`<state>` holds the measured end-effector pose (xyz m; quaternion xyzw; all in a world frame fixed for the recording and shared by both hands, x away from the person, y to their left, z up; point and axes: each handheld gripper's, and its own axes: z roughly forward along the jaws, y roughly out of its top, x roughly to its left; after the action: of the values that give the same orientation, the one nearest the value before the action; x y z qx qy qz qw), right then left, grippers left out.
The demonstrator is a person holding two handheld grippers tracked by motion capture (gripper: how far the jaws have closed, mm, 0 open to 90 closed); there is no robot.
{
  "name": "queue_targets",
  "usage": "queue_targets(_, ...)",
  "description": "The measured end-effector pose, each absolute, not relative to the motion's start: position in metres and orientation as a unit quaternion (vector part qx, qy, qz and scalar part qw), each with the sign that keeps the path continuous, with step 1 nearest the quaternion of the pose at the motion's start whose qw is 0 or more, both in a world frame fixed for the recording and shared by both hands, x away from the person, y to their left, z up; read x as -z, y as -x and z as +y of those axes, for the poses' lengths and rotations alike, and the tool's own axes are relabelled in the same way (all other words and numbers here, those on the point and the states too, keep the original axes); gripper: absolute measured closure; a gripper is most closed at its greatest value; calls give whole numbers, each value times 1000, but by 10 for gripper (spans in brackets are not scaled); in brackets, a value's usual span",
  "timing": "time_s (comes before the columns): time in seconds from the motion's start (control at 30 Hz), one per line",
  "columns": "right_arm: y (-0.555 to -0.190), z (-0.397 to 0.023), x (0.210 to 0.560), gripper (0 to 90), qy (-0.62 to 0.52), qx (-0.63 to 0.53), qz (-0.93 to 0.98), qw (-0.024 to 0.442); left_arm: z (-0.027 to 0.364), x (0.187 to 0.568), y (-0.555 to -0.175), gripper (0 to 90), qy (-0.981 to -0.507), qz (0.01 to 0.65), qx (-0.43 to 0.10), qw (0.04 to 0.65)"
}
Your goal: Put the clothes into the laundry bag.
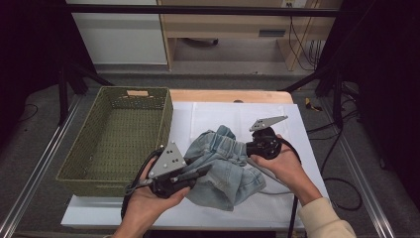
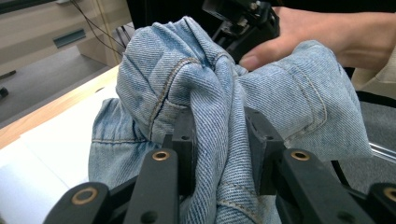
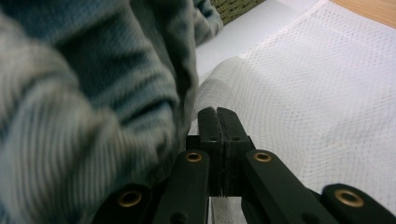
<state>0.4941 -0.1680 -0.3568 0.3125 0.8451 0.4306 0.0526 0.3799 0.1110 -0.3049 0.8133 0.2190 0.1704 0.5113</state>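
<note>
High view: denim garment (image 1: 223,166) was bunched on the white sheet (image 1: 307,148) covering the table, just right of the green woven basket (image 1: 119,144), held between both hands. Left gripper (image 1: 200,172) came in from the lower left with its tips in the denim; right gripper (image 1: 247,148) sat at the cloth's right edge. Left gripper view: jaws were partly closed, pads (image 2: 184,135) pinching a thick fold of the denim, the other hand and its gripper behind the bunch. Right gripper view: jaws were pressed fully together, pads (image 3: 218,128) meeting with nothing visible between them; the denim hung just to their left, white mesh sheet beyond.
</note>
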Motion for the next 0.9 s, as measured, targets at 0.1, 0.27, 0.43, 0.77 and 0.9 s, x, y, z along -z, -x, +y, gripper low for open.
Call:
queue_targets(0.1, -496, -169, 357, 899, -315, -429, 845, 56, 106, 307, -379, 682, -814, 217, -168, 512)
queue_targets(0.27, -497, -171, 356, 899, -321, -428, 843, 56, 102, 307, -379, 682, -814, 215, -165, 514)
queue_targets(0.43, -497, -173, 356, 899, -320, -429, 843, 57, 101, 307, -379, 682, -815, 214, -164, 513)
queue_targets(0.77, -500, -175, 355, 899, -320, -423, 846, 62, 98, 309, -372, 683, -821, 204, -162, 508)
queue_targets(0.9, -502, -177, 354, 899, -325, -422, 844, 63, 95, 309, -369, 682, -825, 195, -159, 506)
